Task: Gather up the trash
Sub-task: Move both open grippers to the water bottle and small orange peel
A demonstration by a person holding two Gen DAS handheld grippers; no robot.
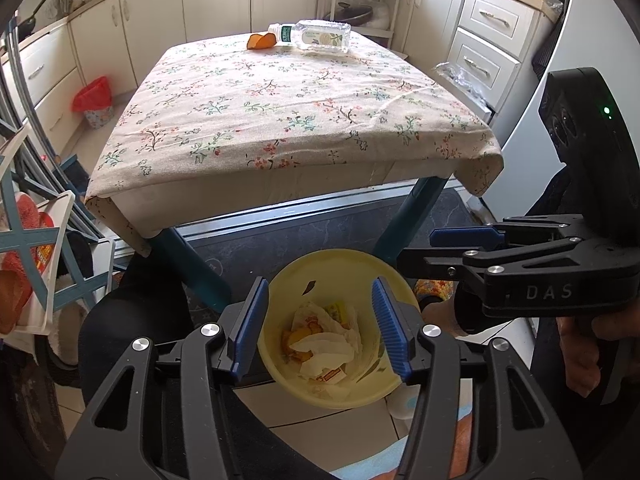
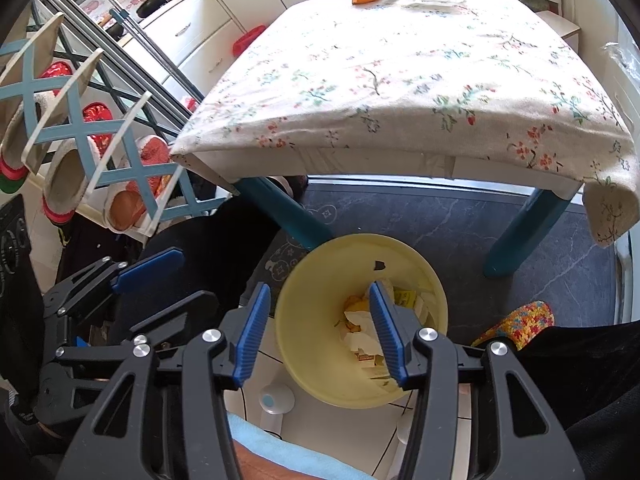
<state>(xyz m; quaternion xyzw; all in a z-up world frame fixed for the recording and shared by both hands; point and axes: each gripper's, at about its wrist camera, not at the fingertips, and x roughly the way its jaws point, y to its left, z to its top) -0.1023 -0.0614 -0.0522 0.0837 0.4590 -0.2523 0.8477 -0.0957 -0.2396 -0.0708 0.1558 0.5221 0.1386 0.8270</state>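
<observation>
A yellow bin [image 1: 340,258] stands on the floor just in front of the table and holds crumpled tissue and wrappers [image 1: 324,344]. My left gripper [image 1: 320,282] hovers over it, open, with nothing between its blue pads. My right gripper [image 2: 319,286] hangs over the same bin [image 2: 320,264], also open and empty. Each gripper shows in the other's view: the right one [image 1: 418,248] at the right edge, the left one [image 2: 196,276] at the left. At the far end of the floral-cloth table [image 1: 280,112] lie a clear plastic bottle [image 1: 316,36] and a piece of orange peel [image 1: 260,41].
Blue table legs [image 1: 192,264] flank the bin, which sits at the edge of a dark mat [image 2: 440,220]. A shoe rack with slippers [image 2: 80,152] stands to the left. A red-lined small bin [image 1: 94,100] sits by the cabinets. A colourful crocheted slipper [image 2: 516,320] lies right of the yellow bin.
</observation>
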